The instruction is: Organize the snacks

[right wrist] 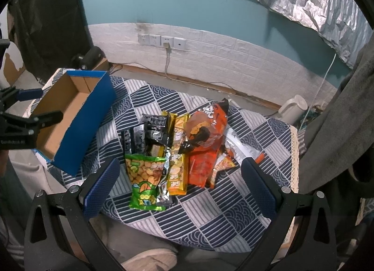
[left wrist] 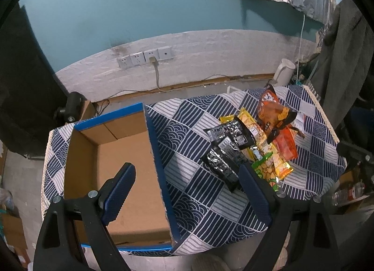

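A pile of snack packets lies on the patterned cloth: a green packet (right wrist: 143, 181), black packets (right wrist: 152, 130), a yellow bar packet (right wrist: 178, 161) and orange bags (right wrist: 205, 135). The pile also shows in the left wrist view, with black packets (left wrist: 224, 154) and an orange bag (left wrist: 273, 111). An empty blue cardboard box (left wrist: 112, 154) stands left of the pile; it shows in the right wrist view too (right wrist: 93, 116). My left gripper (left wrist: 187, 177) is open above the box's right wall. My right gripper (right wrist: 180, 175) is open, held above the near end of the pile.
The table (right wrist: 210, 219) is covered with a blue and white cloth. A white kettle (right wrist: 293, 108) stands on the floor behind it. Wall sockets with a cable (right wrist: 167, 41) sit on the white brick wall. Grey clothing (right wrist: 339, 130) hangs at the right.
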### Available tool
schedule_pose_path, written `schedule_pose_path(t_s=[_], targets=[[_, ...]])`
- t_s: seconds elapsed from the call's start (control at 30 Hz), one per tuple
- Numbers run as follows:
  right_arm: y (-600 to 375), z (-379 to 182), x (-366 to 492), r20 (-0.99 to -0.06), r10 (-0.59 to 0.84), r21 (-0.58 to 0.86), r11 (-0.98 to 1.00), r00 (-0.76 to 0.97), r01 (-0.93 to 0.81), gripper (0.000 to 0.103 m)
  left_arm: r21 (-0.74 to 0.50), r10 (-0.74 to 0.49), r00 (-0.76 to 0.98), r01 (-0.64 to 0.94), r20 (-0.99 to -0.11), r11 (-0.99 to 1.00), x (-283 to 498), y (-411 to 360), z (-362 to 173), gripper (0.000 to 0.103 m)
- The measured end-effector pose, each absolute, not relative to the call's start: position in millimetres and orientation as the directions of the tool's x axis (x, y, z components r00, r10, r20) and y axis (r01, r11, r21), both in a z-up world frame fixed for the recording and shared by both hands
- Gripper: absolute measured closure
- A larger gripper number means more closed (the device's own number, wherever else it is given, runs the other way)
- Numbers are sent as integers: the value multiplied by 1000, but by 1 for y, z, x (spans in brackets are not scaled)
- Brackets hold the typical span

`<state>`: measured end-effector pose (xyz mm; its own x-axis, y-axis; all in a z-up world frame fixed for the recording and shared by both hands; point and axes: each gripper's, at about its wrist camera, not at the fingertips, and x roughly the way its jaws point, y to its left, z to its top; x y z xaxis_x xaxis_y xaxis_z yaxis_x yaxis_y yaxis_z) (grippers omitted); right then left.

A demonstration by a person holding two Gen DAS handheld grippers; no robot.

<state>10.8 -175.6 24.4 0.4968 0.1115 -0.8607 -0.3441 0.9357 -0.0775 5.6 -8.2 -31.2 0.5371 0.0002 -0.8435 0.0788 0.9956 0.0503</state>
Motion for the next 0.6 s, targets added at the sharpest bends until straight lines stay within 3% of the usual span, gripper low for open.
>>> schedule_pose_path(t_s=[0.4,0.6], targets=[[-179,10,35,-895,79,-78,941,440,-328,2,-14,-44,445,70,-895,997,33,-21,-50,11],[-182,-10,64,-931,57,-63,948,360,-311,2,16,-17,435,72,-900,997,53,-29,-52,11]])
